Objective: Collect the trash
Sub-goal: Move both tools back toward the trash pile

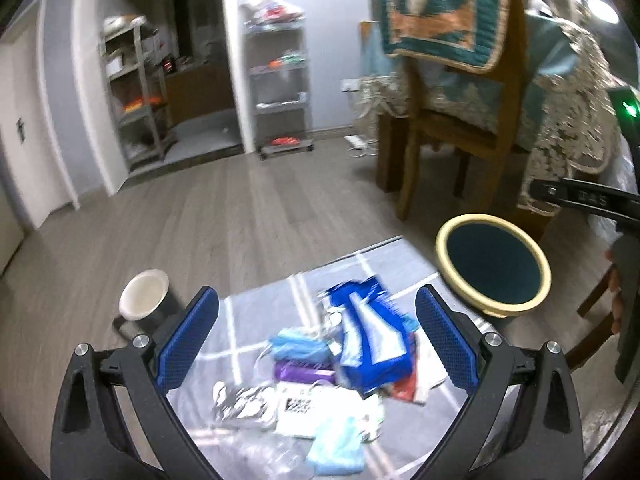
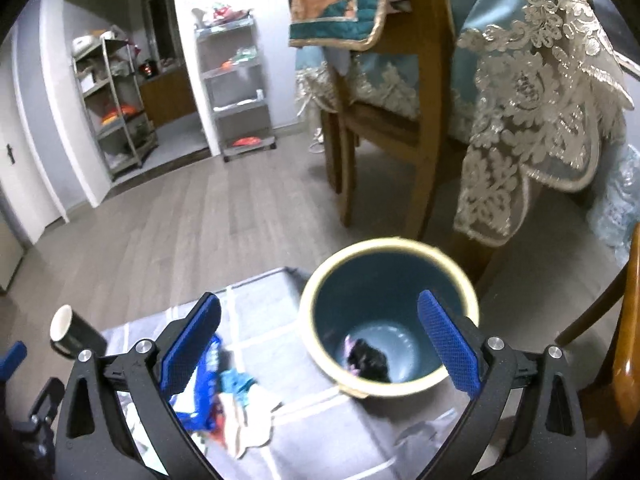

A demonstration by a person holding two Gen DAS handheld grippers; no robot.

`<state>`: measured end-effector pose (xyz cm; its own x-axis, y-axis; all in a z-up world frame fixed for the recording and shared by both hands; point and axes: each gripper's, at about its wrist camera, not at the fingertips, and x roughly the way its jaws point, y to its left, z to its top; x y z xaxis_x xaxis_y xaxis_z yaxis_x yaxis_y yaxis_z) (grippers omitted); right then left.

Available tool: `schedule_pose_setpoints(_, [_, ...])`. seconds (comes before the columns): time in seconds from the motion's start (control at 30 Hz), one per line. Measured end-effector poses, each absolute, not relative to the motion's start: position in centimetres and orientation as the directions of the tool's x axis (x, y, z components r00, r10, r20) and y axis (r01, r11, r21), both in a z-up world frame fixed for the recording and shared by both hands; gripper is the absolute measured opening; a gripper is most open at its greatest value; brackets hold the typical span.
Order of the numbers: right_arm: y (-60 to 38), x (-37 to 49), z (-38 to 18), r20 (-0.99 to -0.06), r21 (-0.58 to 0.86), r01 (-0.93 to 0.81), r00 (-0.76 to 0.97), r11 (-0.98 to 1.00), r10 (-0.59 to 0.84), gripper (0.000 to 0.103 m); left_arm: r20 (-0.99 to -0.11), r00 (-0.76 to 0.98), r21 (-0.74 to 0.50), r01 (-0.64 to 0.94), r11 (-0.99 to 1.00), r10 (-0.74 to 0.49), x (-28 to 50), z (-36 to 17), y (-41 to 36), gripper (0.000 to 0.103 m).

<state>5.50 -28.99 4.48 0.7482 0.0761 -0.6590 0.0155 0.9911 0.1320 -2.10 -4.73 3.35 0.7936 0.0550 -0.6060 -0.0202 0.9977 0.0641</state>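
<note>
Dim, cool indoor light; bright ceiling lamp [image 1: 603, 10] flares upper right. Motion blur throughout; heavy fisheye curvature, black vignette at corners.

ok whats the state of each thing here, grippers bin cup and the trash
left gripper: open, empty, above the trash pile
right gripper: open, empty, over the bin
bin: upright, one dark piece inside
paper cup: upright on the floor, off the mat
trash pile: loose on the grey mat

Black claw [image 1: 317, 332], blue textured pads [image 1: 188, 340]
</note>
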Motion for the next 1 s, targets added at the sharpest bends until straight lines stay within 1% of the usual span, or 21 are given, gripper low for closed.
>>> schedule_pose_setpoints(0.37, [-22.1,2.8,2.2,-0.696,0.121,-0.051,0.707,0.991,0.122,0.098,-0.623,0.774,0.054,-0.108,0.993,0.118,-5.8,1.0,2.2,0.097])
schedule_pose_setpoints(0.5, [-20.2,2.6,1.2,-0.716,0.116,-0.072,0.685,0.991,0.134,0.098,-0.651,0.749,0.027,-0.141,0.990,0.125,-6.7,-0.3,4.5,0.097])
schedule_pose_setpoints(0.6, [-19.0,2.5,0.4,-0.731,0.100,-0.088,0.669,0.991,0.133,0.098,-0.678,0.716,0.049,-0.183,0.982,0.167,-6.8,-1.8,5.8,0.097])
schedule_pose_setpoints(0.67, [-18.3,2.4,-0.3,-0.741,0.087,-0.100,0.658,0.991,0.132,0.098,-0.706,0.688,0.033,-0.207,0.978,0.170,-7.0,-2.9,7.1,0.097])
schedule_pose_setpoints(0.77, [-17.3,2.3,-1.2,-0.759,0.071,-0.119,0.638,0.990,0.131,0.098,-0.726,0.659,0.055,-0.231,0.971,0.198,-7.1,-4.1,8.1,0.097])
schedule_pose_setpoints(0.9, [-16.8,2.4,-2.2,-0.776,0.069,-0.124,0.617,0.990,0.131,0.098,-0.772,0.614,0.017,-0.242,0.970,0.167,-6.8,-6.1,9.0,0.097])
schedule_pose_setpoints(1.0, [-16.6,2.7,-2.8,-0.789,0.071,-0.124,0.600,0.990,0.132,0.098,-0.790,0.600,-0.001,-0.209,0.978,0.127,-6.7,-7.3,8.2,0.097])
